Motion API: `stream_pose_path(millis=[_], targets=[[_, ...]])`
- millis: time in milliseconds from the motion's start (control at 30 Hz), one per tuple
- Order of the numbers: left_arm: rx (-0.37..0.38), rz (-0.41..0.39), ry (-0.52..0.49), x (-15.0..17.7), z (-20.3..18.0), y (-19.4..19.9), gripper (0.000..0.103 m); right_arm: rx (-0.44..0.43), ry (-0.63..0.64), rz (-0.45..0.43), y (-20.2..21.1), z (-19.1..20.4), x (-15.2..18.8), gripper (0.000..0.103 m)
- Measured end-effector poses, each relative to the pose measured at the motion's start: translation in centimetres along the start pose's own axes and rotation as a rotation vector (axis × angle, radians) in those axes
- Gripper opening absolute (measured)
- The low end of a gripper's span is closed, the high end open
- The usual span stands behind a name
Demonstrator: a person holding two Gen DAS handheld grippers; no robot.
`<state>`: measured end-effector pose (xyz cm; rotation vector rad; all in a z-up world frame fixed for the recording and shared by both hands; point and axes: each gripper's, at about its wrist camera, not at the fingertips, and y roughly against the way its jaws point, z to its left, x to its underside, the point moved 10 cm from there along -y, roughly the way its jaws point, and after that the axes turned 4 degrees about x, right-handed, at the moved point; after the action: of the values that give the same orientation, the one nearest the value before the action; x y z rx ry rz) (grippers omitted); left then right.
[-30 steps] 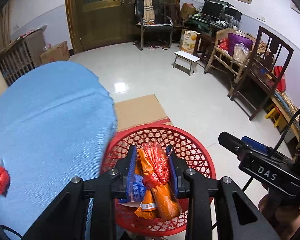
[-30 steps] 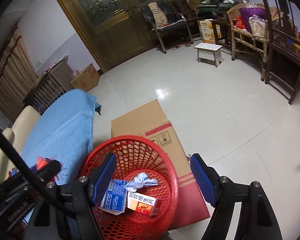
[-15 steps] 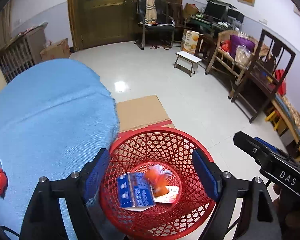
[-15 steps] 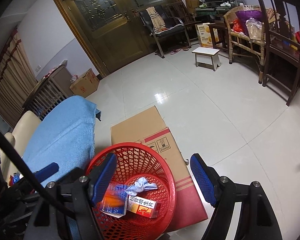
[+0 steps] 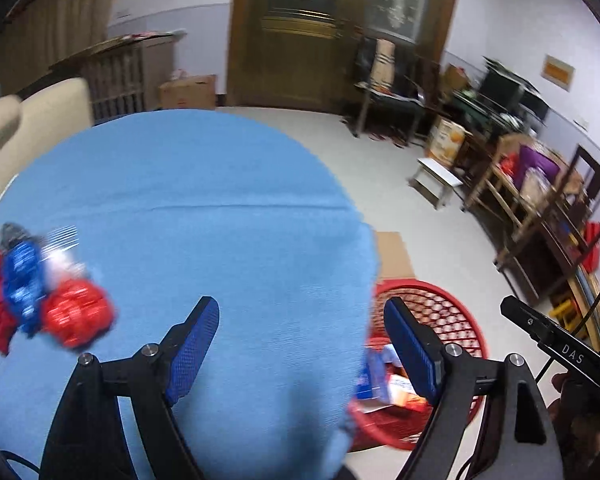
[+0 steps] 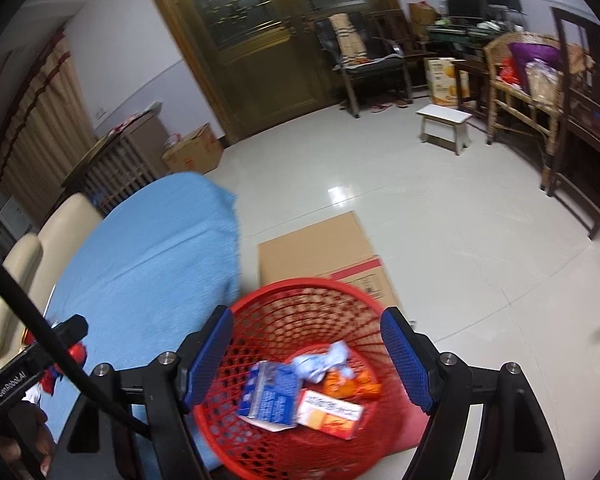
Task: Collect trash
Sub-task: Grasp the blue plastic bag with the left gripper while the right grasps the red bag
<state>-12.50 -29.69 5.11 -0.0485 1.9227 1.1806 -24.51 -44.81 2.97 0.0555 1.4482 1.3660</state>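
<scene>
Left gripper wide open, empty, above the blue cloth; right gripper likewise open and empty over the red basket. Remaining trash at nine o'clock of the left jaws. Could snag cloth with the crumpled wrappers, or drop them short of the basket at three o'clock

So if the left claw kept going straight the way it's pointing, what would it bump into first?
Most likely the blue cloth on the table. The open left claw holds nothing, and nothing else seems in the way.
</scene>
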Motion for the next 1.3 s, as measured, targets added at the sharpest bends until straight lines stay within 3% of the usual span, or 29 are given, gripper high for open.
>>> stream_pose_path(millis=[533,767,1000,1300], targets=[[-0.236,-0.079,0.286,5.8,19.2,6.7,0.085,-0.198,0.353,0.114,-2.2,20.2,6.3,0.080],[-0.288,-0.104,0.404,8.1,25.9,9.0,0.085,-0.318,0.529,0.165,-3.2,30.5,9.8,0.080],[-0.303,-0.124,0.446,7.9,29.2,10.2,0.085,-0.368,0.686,0.172,-5.5,38.3,12.6,0.080],[-0.294,-0.147,0.452,6.8,30.3,10.8,0.085,-0.343,0.760,0.199,-9.8,41.1,13.5,0.080]])
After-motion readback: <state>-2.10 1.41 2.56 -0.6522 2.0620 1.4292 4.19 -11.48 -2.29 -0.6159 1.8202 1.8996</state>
